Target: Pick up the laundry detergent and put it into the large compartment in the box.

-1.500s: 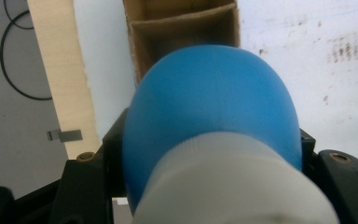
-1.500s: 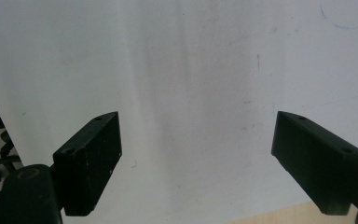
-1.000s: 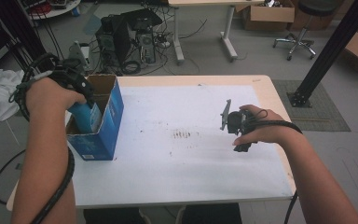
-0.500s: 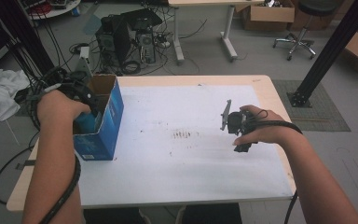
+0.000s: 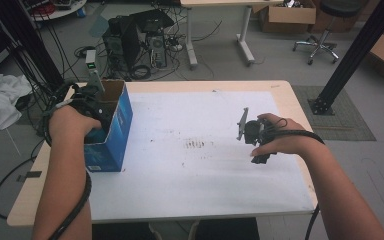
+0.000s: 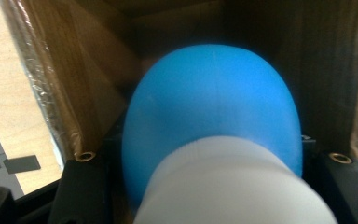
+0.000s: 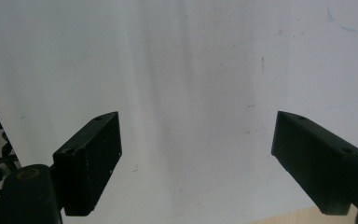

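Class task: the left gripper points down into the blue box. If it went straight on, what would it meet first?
Probably the box floor: the left gripper, shut on a blue-and-white object, points at its dark inside, though depth is unclear.

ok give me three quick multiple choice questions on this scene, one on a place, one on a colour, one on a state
1. Where is the left gripper?
A. down inside the open blue cardboard box
B. on the floor
C. on the white sheet at mid-table

2. What colour is the rounded object in the left gripper?
A. red
B. blue with a white end
C. green

3. How is the right gripper?
A. shut on a cloth
B. shut on a pen
C. open, holding nothing

Answers:
1 A, the left gripper reaches into the open blue cardboard box at the table's left edge.
2 B, the rounded object is blue, with a white end nearer the camera.
3 C, the right gripper has its jaws wide apart over the white sheet.
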A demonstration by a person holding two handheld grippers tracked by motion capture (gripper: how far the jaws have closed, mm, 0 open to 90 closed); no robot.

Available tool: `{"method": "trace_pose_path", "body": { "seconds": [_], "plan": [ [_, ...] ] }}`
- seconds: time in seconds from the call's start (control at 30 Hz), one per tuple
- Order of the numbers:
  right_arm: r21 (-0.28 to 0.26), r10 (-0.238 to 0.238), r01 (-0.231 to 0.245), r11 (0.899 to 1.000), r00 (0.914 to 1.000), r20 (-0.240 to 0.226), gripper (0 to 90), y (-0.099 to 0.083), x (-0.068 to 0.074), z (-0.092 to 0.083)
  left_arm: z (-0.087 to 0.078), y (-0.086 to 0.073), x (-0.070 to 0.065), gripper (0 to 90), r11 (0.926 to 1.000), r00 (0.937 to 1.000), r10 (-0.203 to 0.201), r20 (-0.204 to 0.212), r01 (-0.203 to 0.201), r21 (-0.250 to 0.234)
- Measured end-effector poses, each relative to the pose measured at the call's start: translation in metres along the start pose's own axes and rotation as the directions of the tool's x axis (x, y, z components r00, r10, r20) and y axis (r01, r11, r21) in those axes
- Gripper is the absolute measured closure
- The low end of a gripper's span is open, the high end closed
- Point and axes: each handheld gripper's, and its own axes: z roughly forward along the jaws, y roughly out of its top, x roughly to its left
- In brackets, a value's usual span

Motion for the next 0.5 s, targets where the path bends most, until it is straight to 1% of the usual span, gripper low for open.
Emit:
{"method": "trace_pose_path", "body": {
  "seconds": [0.17,0.23,0.4,0.43,0.5],
  "plan": [
    [0.001,0.004,-0.004,1.0,1.0,0.002,16.0,-0.001,0.0004,0.0006,0.0039,-0.0006,0.0008,39.5,1.0,1.0,0.0,0.001,0.0,-0.004],
    [0.001,0.004,-0.004,1.0,1.0,0.003,16.0,-0.0009,0.0005,0.0012,0.0046,-0.0003,0.0001,39.5,0.9998,1.0,0.002,0.0,-0.002,0.017],
    [-0.004,0.008,-0.008,1.0,1.0,0.002,16.0,-0.0013,0.0015,0.0016,0.0047,0.0001,-0.0009,39.3,0.9998,0.9999,0.011,-0.004,-0.011,0.017],
    [-0.009,0.01,-0.01,1.0,1.0,0.001,16.0,-0.0018,0.0016,0.002,0.0047,0.0002,-0.0011,39.3,0.9998,0.9999,0.01,-0.003,-0.01,0.018],
    [-0.002,0.011,-0.011,1.0,0.9999,0.0,16.0,-0.0028,0.0018,0.0023,0.0047,0.0001,-0.0012,39.2,0.9998,1.0,0.007,-0.004,-0.007,0.021]
  ]
}}
